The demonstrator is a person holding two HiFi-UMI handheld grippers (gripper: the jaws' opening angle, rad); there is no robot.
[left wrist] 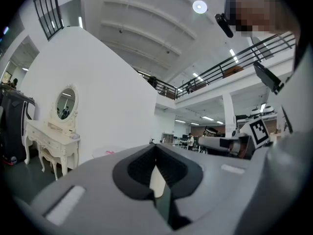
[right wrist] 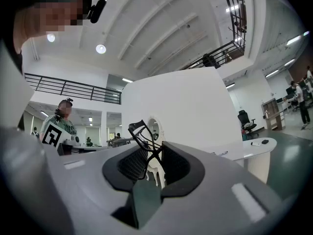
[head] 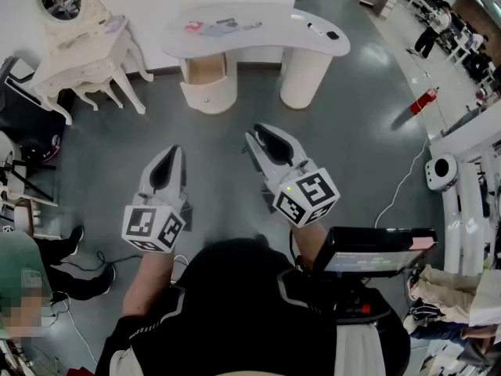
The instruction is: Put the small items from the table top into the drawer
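I stand on the grey floor well back from the white curved table [head: 266, 45]. Small items lie on its top: a red piece [head: 193, 27], grey cards [head: 219, 28], a pen [head: 252, 26] and a black piece [head: 333, 35]. The left pedestal has an open drawer [head: 207, 69]. My right gripper [head: 266, 141] is level and shut on a thin black wire item [right wrist: 142, 141] that sticks up between its pads. My left gripper [head: 174, 157] is level too, jaws together with nothing in them. The table end [right wrist: 257, 148] shows in the right gripper view.
A white vanity with an oval mirror [head: 78, 45] stands at the far left, with a black chair [head: 27, 116] beside it. A red extinguisher [head: 423, 100] lies on the floor at right, near white equipment [head: 442, 171]. Cables and a seated person [head: 47, 272] are at my left.
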